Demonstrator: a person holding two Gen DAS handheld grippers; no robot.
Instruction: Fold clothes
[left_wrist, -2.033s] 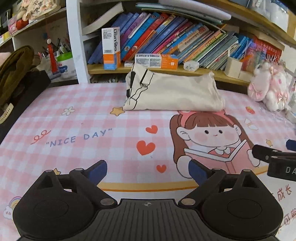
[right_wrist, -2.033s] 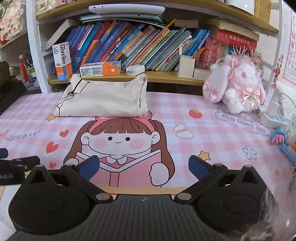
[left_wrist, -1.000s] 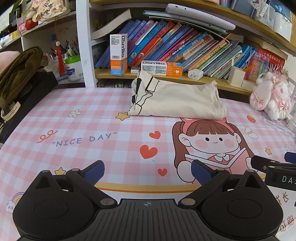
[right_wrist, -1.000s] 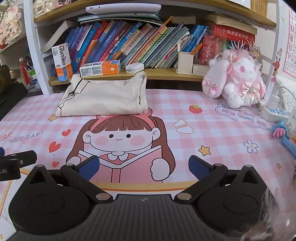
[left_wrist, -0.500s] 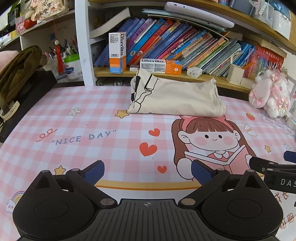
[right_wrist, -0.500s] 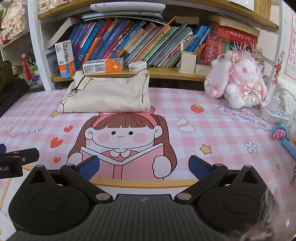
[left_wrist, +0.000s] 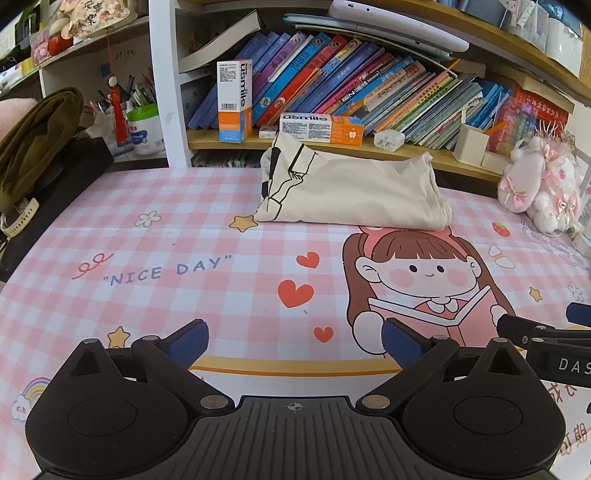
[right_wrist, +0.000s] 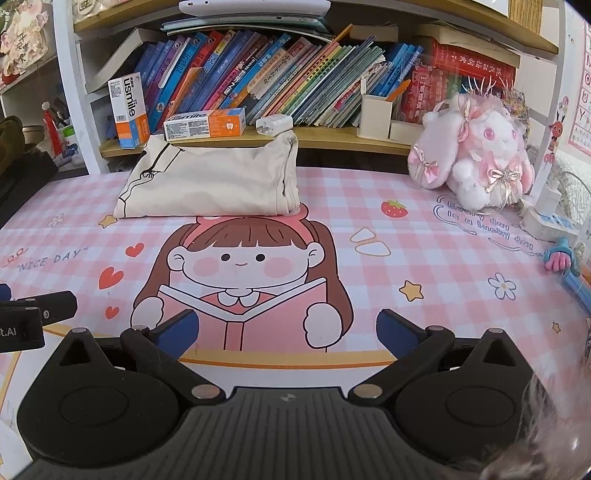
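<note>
Cream garment, folded, black line print at left end: lies at far edge of pink check mat, just below bookshelf
L gripper: jaws wide apart, nothing held, over mat's near edge
R gripper: same, empty
Plush rabbit: far right of mat, well apart from garment

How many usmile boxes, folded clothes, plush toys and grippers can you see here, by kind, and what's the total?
usmile boxes: 2, an upright box and a flat box on the shelf
Folded clothes: 1, the cream garment on the mat
Plush toys: 1, the pink bunny
Grippers: 2, the left gripper and the right gripper, both open
Total: 6
</note>
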